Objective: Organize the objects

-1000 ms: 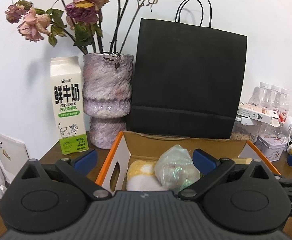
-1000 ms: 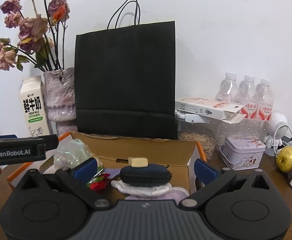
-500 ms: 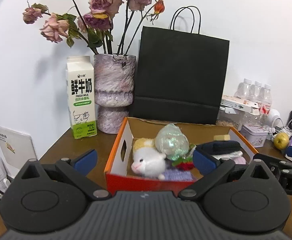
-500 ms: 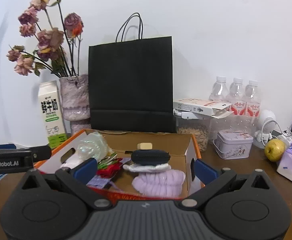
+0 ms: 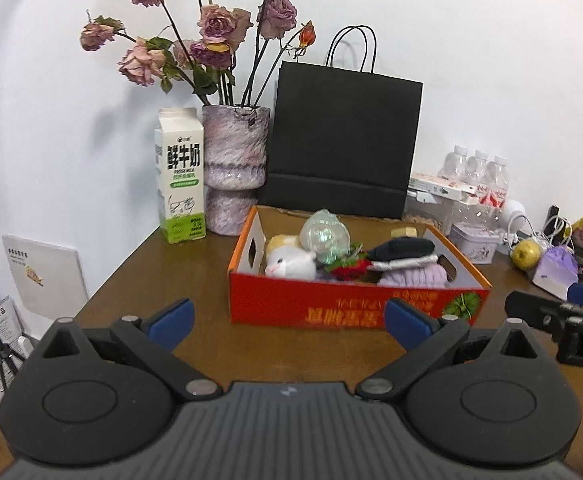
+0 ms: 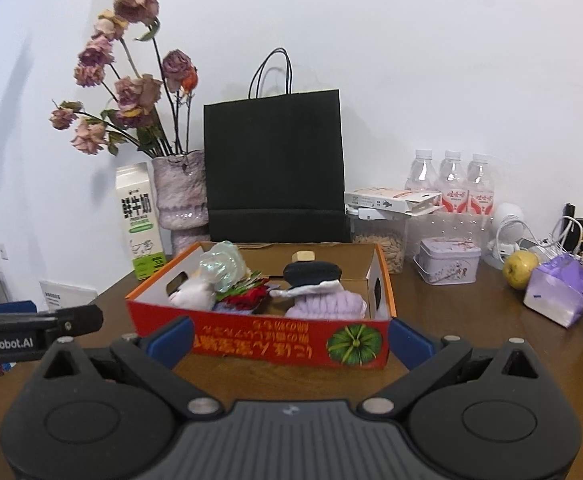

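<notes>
The left hand-held gripper (image 5: 287, 318) and the right hand-held gripper (image 6: 289, 338) are both spread wide and hold nothing. The red box (image 5: 355, 308) stands on the desk (image 5: 179, 280) toward its back edge, in front of the black bag (image 5: 343, 148). In the box lie a plush toy (image 5: 291, 262), a clear ball (image 5: 325, 236) and purple cloth (image 6: 325, 306).

Your left gripper (image 5: 287, 318) and right gripper (image 6: 289, 338) were black, with blue pads (image 5: 170, 317), round discs and silver screws. The left one's side read "GenRobot.AI" in white.
</notes>
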Tool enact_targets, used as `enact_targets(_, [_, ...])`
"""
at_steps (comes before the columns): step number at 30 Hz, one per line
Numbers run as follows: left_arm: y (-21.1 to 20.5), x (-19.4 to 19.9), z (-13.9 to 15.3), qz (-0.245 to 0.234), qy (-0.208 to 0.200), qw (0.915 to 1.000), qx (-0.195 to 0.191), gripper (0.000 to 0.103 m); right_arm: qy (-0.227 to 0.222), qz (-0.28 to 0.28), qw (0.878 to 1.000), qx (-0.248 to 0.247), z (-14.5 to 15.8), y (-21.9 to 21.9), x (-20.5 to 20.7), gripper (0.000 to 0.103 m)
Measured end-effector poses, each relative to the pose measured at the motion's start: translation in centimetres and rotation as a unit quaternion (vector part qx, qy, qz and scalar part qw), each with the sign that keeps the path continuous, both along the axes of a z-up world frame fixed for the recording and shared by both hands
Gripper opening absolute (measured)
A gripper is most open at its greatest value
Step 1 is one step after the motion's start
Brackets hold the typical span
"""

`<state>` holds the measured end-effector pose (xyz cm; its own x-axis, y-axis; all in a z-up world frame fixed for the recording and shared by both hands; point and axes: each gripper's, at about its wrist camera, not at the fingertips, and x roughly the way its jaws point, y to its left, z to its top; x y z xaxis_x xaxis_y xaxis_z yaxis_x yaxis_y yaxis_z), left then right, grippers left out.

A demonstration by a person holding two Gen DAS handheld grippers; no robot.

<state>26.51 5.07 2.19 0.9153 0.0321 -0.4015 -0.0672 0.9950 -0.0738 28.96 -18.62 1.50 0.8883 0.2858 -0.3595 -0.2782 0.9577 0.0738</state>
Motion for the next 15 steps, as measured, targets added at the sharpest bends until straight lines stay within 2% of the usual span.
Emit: enact_targets(15, [-1.0,-10.7,0.1,0.004,0.001,0.9999,0.011,0.103,-0.005,0.016,1.0,-0.017,0.0,-1.3,-11.0,0.103])
